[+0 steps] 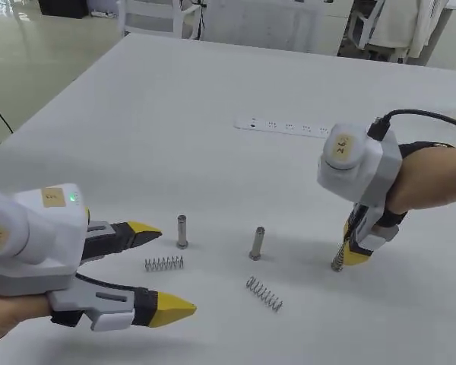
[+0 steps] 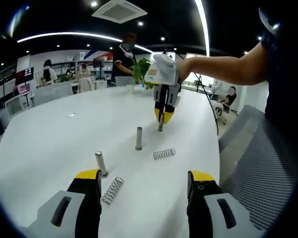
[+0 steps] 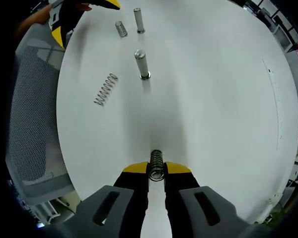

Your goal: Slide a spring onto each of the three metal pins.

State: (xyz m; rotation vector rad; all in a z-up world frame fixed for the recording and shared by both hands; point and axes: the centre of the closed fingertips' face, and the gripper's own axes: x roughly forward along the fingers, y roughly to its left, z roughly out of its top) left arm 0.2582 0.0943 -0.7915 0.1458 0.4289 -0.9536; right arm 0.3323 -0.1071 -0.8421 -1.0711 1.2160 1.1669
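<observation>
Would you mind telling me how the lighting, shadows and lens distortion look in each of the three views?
Head view: soft, even light, only a faint shadow at the middle pin on the table. Left gripper view: fisheye bends the table edge, and the ceiling light strips glare. Right gripper view: the table curves; the spring in the right gripper looks sharp.

The spring (image 3: 156, 161) pinched in the right gripper (image 3: 156, 168) stands on end on the table (image 3: 213, 99). Whether a pin sits inside its coils cannot be told. In the head view, the power strip's (image 1: 277, 125) right end is hidden behind that gripper, and the picture's edge cuts off the left gripper's (image 1: 173, 269) body.
</observation>
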